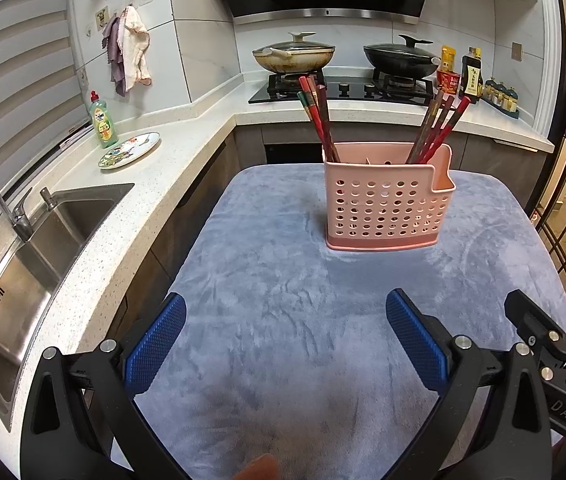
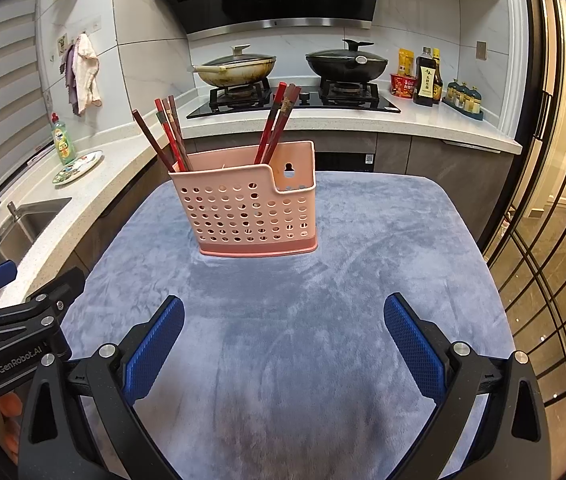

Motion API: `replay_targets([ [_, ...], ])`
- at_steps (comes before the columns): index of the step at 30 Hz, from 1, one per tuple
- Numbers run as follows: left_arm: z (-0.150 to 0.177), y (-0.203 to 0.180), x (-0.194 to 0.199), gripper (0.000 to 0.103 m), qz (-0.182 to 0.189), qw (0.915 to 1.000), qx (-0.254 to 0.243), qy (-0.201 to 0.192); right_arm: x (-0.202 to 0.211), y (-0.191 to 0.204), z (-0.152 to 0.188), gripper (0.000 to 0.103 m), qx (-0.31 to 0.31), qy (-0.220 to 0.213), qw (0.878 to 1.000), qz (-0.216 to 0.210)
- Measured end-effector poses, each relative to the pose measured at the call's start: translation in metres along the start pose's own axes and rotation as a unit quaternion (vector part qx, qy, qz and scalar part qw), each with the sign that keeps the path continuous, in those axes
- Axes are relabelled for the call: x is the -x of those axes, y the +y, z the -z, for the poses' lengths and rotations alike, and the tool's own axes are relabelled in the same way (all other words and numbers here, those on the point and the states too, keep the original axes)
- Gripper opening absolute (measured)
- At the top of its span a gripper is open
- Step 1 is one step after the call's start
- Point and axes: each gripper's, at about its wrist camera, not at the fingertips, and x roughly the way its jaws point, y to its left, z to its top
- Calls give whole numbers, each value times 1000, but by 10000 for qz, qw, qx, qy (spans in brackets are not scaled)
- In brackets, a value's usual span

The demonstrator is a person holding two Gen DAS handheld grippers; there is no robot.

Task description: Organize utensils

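1. The left gripper (image 1: 285,340) is low over the near part of the table, pointing forward to the holder. Its jaws stand wide apart and hold nothing.
2. The right gripper (image 2: 283,340) is just beside it at the same height, also pointing forward. Its jaws are wide as well, with only the cloth between them.
3. The fingers (image 1: 155,344) of both grippers are black plastic arms with blue pads, and the pads have a fine dotted grip texture.
4. The pink holder (image 2: 249,208) stands upright on the far middle of the table, well apart from both grippers. It is a plastic box with round holes in the front wall and a lower step at its right corner.
5. The chopsticks (image 1: 319,116) are in the holder in two groups, one leaning left and one leaning right. They are long thin sticks, red and dark brown.
6. The grey-blue cloth (image 2: 283,300) covers the table; it looks soft and plush, with brushed marks.
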Motion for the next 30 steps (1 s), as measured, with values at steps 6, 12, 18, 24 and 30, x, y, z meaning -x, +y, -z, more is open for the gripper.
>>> replay_targets([
  [6,0,0,0,96,9,10000,-3,0,-2,-1,-2,97,-3,10,10000,2],
  [12,-2,1,-4,96,2,10000,6,-28,-5,0,-3,97,20,26,10000,-4],
  [18,-4,3,-8,96,-25,10000,32,-39,-9,-1,-5,97,-8,37,10000,4],
  [24,-7,4,-12,96,41,10000,72,-29,-13,-1,-7,97,1,49,10000,22],
  [30,-8,6,-21,96,-22,9999,152,22,-16,0,-8,97,13,62,10000,33],
])
